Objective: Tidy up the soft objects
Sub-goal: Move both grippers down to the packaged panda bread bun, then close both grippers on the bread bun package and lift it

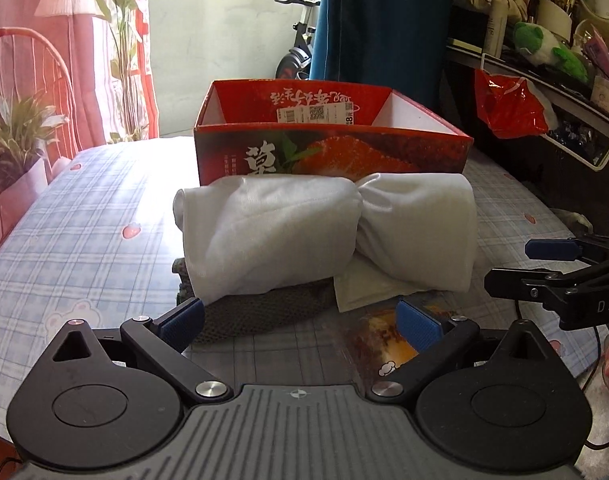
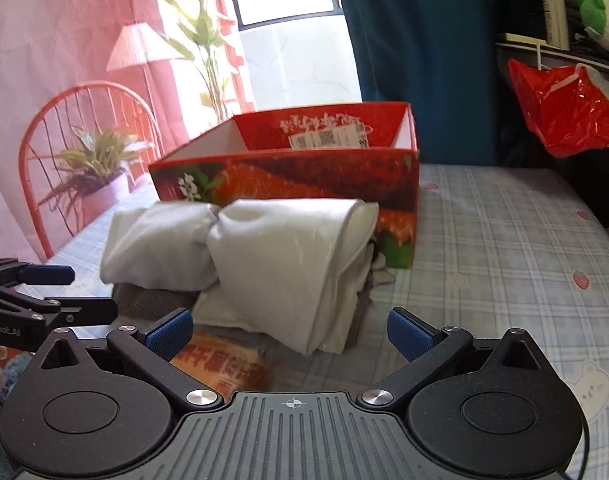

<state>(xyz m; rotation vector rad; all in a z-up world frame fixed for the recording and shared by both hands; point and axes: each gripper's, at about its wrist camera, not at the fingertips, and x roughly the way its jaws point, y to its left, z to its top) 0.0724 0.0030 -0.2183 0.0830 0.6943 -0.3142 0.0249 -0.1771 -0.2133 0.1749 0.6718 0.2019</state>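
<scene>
Left gripper and right gripper: matt black bodies with a grey ribbed centre plate bearing a small crosshair mark, two round black side discs, silver pivot screws, and angled black linkage arms ending in blue textured fingertips. White lettering marks each body's side.

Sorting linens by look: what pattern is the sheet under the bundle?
Pale blue-and-white plaid bedsheet with small strawberry and bear prints, clearest in the right wrist view.

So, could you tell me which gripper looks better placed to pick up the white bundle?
Left, probably: the left gripper squarely faces the white bundle; the right gripper faces only its end.
</scene>
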